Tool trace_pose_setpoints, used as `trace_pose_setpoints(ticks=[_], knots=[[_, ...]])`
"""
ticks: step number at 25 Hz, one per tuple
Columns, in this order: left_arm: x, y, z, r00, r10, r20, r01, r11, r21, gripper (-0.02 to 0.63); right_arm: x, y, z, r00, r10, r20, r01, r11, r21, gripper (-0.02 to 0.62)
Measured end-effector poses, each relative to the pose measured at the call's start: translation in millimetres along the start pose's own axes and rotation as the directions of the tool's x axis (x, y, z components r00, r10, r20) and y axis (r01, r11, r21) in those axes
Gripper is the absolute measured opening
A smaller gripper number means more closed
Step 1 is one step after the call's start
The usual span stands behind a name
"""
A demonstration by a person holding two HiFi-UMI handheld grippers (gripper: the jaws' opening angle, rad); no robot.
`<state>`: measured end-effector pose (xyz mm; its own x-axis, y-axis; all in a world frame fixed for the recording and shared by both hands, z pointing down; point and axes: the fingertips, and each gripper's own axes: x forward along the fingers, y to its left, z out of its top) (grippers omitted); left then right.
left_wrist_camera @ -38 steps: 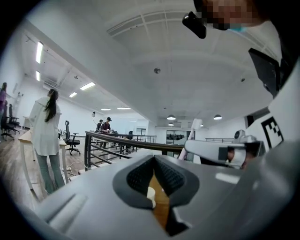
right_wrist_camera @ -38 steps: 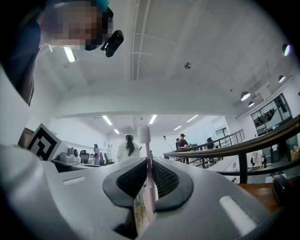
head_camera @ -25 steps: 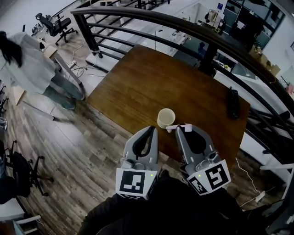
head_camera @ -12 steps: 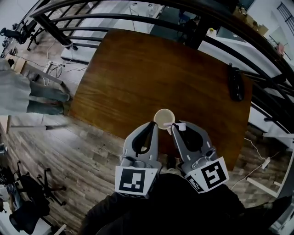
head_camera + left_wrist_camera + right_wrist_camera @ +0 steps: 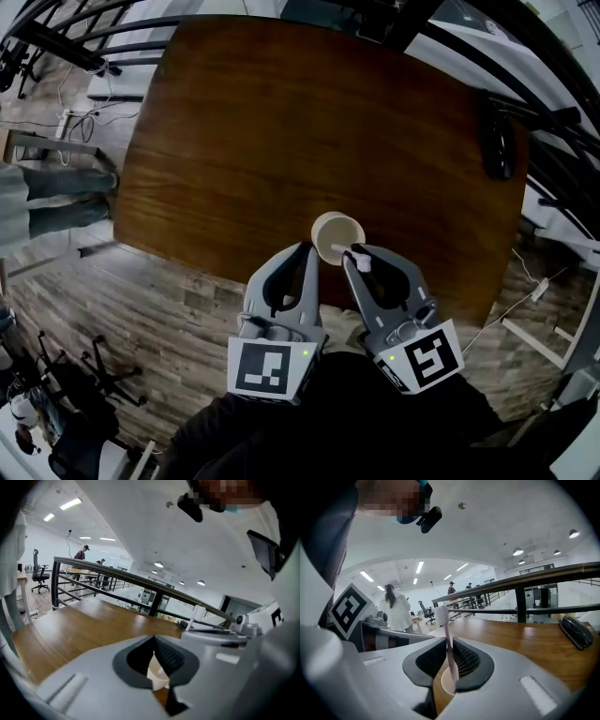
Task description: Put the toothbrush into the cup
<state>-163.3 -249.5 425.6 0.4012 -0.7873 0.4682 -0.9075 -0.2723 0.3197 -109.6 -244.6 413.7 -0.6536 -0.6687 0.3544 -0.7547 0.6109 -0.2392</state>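
One toothbrush (image 5: 448, 646) stands upright in the right gripper's (image 5: 349, 257) opening jaws, cup (image 5: 336, 236) just ahead by the counter's (image 5: 281, 141) near edge; left gripper (image 5: 307, 249) pressed together.

No readable txt, nos., brands or signs anywhere. Left marker cube (image 5: 269, 368) & right marker cube (image 5: 427, 358) carry only black-and-white square code patterns, no letters or digits.

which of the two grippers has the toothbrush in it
The right gripper: the pale pink toothbrush stands upright between its opening jaws, by the cream paper cup. The left gripper holds nothing.
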Motion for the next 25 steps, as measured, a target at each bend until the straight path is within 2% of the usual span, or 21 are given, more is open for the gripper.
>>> trace_pose_setpoints(ticks=[6, 10, 15, 19, 25], knots=[[12.1, 11.4, -14.4, 0.999, -0.007, -0.042, 0.006, 1.0, -0.024, 0.009, 14.9, -1.7, -19.8, 0.999, 0.007, -0.044, -0.005, 1.0, 0.028, 0.05], [14.7, 16.3, -17.5, 0.998, -0.012, -0.054, 0.011, 0.999, -0.03, 0.008, 20.3, 1.2, -26.9, 0.997, 0.021, -0.071, -0.018, 0.999, 0.035, 0.102], [16.9, 13.7, -20.0, 0.998, -0.008, -0.061, 0.007, 1.0, -0.023, 0.009, 20.6, -4.5, -33.1, 0.996, 0.024, -0.085, -0.019, 0.998, 0.054, 0.137], [13.3, 8.8, -19.2, 0.999, 0.014, -0.049, -0.015, 1.0, -0.013, 0.009, 13.8, -6.1, -30.3, 0.997, 0.032, -0.065, -0.029, 0.998, 0.05, 0.137], [-9.4, -16.0, -5.5, 0.999, 0.046, 0.021, -0.046, 0.999, 0.011, 0.008, -14.5, -1.4, -7.0, 0.998, 0.056, 0.01, -0.056, 0.998, 0.012, 0.129]])
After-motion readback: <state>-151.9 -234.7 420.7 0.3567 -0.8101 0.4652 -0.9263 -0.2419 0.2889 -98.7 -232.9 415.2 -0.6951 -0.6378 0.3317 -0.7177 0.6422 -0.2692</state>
